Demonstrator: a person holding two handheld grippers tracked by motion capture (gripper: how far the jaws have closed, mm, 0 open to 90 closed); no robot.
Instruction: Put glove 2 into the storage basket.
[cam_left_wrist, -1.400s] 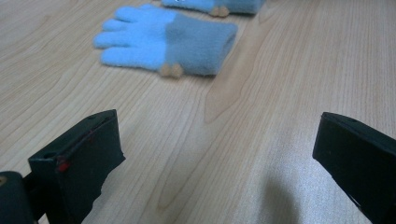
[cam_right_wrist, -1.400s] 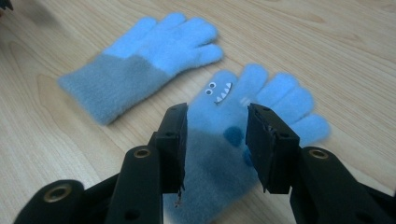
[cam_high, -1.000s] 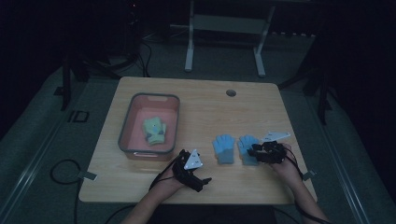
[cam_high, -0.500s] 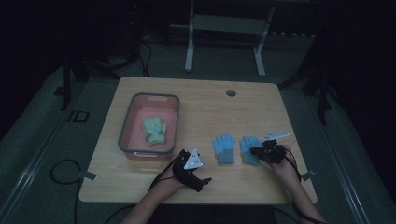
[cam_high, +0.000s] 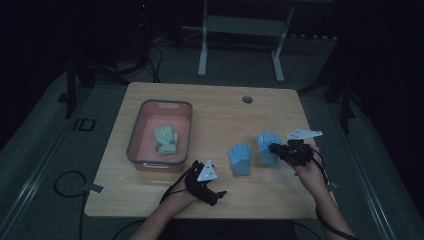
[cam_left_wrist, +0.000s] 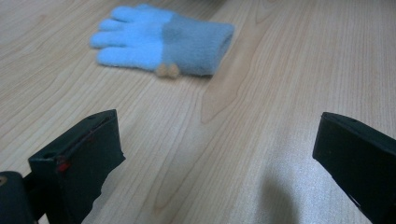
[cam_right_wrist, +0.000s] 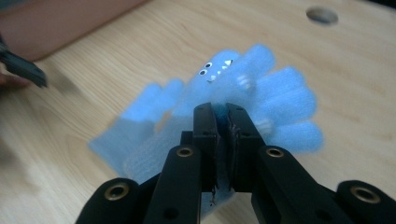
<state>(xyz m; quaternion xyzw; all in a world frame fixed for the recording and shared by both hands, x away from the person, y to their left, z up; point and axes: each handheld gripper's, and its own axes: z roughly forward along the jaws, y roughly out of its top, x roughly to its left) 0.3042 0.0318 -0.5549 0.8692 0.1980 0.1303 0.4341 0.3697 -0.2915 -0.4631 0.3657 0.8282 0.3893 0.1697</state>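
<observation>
Item: wooden table (cam_high: 220, 112), with a round hole (cam_high: 247, 99) near its far edge.

Item: red plastic bin (cam_high: 136, 139), sitting on the table's left half, long axis running near to far. A pale green glove (cam_high: 165, 139) is lying inside it, fingers pointing toward the far edge.

Item: blue glove, first (cam_high: 240, 159), lying flat near the table's middle, between the two grippers. In the high view its fingers are pointing toward the far edge, cuff toward the person. In the left gripper view (cam_left_wrist: 163, 38) its long axis is running across the frame, fingers to the left, darker cuff to the right, with a small tan bobble at its near edge.

Item: blue glove, second (cam_high: 267, 146), just right of the first. It is bearing small printed eyes and teeth (cam_right_wrist: 243, 93); its fingers are pointing away from the right gripper.

Item: left gripper (cam_left_wrist: 219, 158), jaws standing wide apart over bare wood, holding nothing.

Item: right gripper (cam_right_wrist: 222, 140), jaws pressing together on the second blue glove's cuff end.
</observation>
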